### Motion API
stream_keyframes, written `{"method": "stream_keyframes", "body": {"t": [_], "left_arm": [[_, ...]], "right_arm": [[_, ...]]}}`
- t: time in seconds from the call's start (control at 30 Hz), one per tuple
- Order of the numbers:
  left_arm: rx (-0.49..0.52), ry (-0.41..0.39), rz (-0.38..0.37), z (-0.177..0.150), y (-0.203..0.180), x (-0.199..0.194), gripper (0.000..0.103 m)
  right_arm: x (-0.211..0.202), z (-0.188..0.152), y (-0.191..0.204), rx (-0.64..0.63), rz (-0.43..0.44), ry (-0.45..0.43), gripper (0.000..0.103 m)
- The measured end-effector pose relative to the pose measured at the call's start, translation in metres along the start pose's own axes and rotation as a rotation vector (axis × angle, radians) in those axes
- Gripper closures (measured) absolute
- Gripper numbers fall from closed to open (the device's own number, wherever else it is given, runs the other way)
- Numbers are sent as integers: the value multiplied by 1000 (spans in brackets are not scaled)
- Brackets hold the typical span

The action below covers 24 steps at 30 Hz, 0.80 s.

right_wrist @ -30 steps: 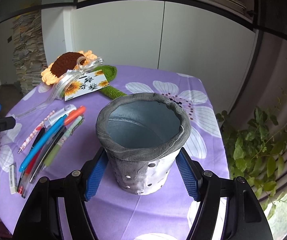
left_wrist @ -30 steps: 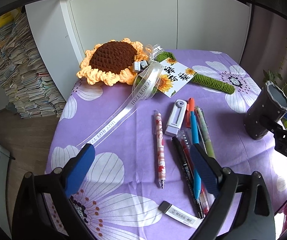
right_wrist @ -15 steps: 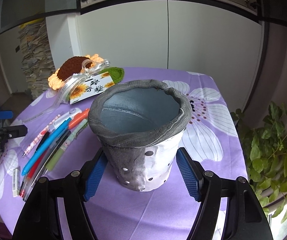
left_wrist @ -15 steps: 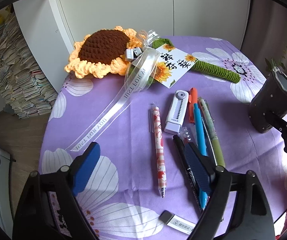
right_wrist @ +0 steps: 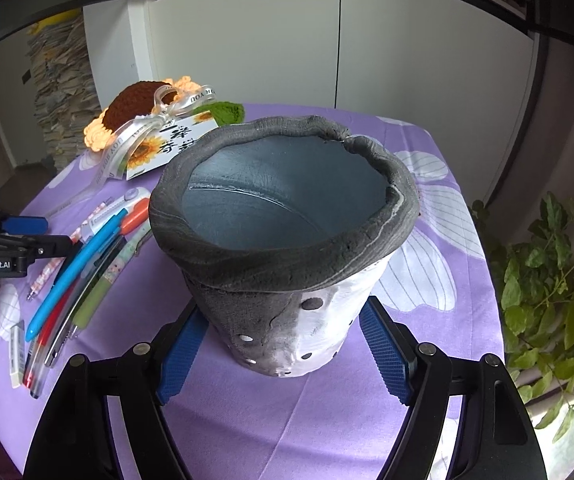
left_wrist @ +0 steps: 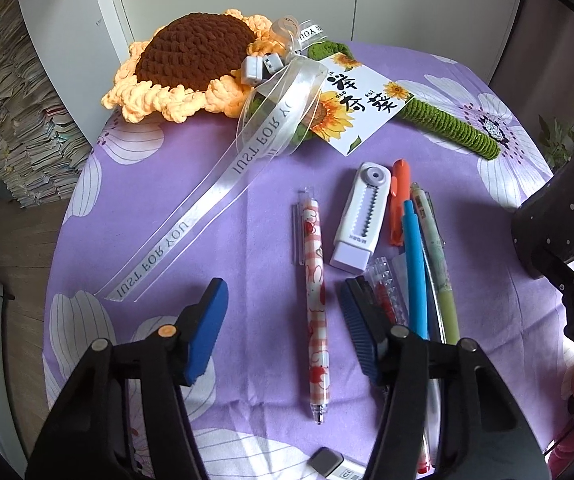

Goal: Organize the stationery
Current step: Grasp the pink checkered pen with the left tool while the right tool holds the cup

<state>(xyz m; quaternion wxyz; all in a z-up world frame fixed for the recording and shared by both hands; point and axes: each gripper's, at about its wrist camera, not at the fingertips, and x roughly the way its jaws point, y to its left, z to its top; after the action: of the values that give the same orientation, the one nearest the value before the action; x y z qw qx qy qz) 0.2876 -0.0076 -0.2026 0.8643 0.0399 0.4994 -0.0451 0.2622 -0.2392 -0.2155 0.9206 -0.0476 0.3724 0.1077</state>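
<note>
In the left wrist view, a pink checked pen lies on the purple flowered tablecloth. My left gripper hangs over it with a pad on each side. Its jaws are closing, and neither pad touches the pen. To the right lie a white correction tape, an orange pen, a blue pen, a green pen and a red pen. The grey pen pot stands between the pads of my right gripper. Those jaws are opening, and the pads sit just off the pot's sides.
A crocheted sunflower with ribbon and card fills the table's far side. A small white eraser lies near the front edge. Paper stacks stand left of the table, and a leafy plant stands on its right.
My left gripper came down and forward over the pens, and its jaws narrowed around the pink pen. My right gripper's pads, which pressed the pot, have eased off it.
</note>
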Motion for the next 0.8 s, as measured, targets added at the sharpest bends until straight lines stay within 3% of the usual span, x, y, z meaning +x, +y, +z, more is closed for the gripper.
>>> {"method": "stream_keyframes", "body": {"t": [0.2,0.3,0.8], "left_arm": [[-6,3,-14,5,-1,0,51],[-6,4,-13,7,-3,1,52],[-35,18,-16,8,5,4,65]], "right_arm": [[-7,-1,-1,9,-12,-35,25],[-9,-1,0,7,-4,-45,32],[-9,0,5,-20,-6,-44,32]]}}
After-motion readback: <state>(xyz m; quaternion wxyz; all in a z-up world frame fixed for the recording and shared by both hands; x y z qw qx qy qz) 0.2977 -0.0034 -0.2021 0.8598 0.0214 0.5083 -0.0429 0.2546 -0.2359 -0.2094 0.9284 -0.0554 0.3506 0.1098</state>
